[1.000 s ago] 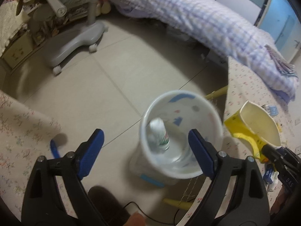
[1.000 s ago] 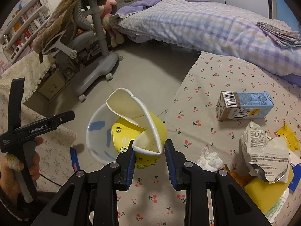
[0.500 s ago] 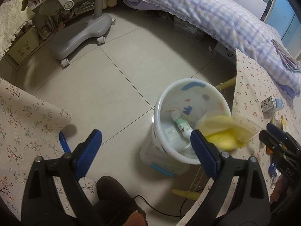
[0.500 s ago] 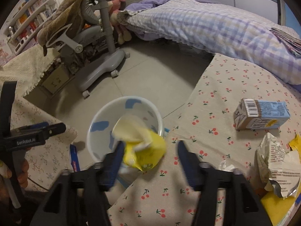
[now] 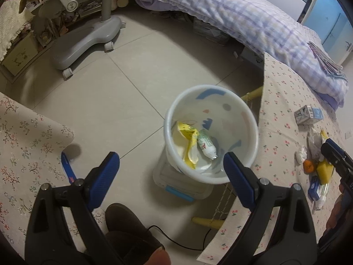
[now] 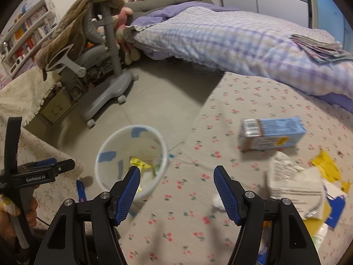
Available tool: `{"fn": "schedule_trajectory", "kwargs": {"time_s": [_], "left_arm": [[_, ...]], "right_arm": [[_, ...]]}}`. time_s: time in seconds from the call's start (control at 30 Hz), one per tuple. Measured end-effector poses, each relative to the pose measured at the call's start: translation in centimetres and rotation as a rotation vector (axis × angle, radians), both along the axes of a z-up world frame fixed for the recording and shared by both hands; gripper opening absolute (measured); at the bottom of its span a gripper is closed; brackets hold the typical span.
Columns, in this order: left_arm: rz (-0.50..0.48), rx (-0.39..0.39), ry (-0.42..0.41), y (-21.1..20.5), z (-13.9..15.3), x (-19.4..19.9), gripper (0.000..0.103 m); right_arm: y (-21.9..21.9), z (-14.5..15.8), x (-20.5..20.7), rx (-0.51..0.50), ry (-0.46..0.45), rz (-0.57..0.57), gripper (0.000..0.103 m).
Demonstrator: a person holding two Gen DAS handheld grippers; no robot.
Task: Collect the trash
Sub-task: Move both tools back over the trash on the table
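Trash from the table is going into the white bin (image 5: 211, 137), which stands on the tiled floor just off the table's edge. A crushed yellow paper cup (image 5: 187, 141) now lies inside it against a green-and-white bottle (image 5: 206, 143); a second ago that cup was pinched between the right gripper's (image 6: 176, 190) fingers above the table edge, and half a second ago it was falling over the rim. The right gripper has since spread its jaws wide and holds nothing, hovering over the cherry-print tablecloth (image 6: 231, 114) with the bin at its 10 o'clock. The left gripper (image 5: 169, 172) is likewise wide open and empty, looking straight down at the bin, which sits at 12 o'clock between its blue pads (image 5: 106, 172).

One piece is thus accounted for, and the collecting is judged far from finished. On the cloth, at the right gripper's 2 o'clock, a blue milk carton (image 6: 272, 135) lies on its side. At 3 o'clock sits a crumpled paper bag (image 6: 293, 185), with a yellow wrapper (image 6: 328, 167) just beyond it and a wad of white tissue (image 6: 218, 201) near the right finger. The freed right gripper is well placed to take one of these next; the tissue is nearest.
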State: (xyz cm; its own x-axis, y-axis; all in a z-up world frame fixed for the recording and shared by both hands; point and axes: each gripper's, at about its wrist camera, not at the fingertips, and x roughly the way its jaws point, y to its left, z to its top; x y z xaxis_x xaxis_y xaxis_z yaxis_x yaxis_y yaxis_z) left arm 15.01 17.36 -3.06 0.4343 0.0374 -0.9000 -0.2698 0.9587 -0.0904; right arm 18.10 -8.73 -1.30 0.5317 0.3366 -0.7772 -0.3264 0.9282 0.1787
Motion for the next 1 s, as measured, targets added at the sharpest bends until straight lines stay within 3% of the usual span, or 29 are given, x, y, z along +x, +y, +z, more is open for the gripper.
{"fn": "schedule_trajectory", "kwargs": {"time_s": [0.37, 0.7, 1.0], "left_arm": [[-0.078, 0.017, -0.009, -3.2, 0.4, 0.2, 0.095], [-0.157, 0.009, -0.020, -7.4, 1.3, 1.1, 0.095], [-0.201, 0.006, -0.015, -9.6, 1.6, 2.3, 0.095]], "right_arm": [[-8.5, 2.3, -2.3, -0.055, -0.024, -0.118, 0.080], [-16.5, 1.6, -2.3, -0.055, 0.075, -0.311, 0.081], [-15.5, 0.7, -0.6, -0.089, 0.105, -0.264, 0.081]]}}
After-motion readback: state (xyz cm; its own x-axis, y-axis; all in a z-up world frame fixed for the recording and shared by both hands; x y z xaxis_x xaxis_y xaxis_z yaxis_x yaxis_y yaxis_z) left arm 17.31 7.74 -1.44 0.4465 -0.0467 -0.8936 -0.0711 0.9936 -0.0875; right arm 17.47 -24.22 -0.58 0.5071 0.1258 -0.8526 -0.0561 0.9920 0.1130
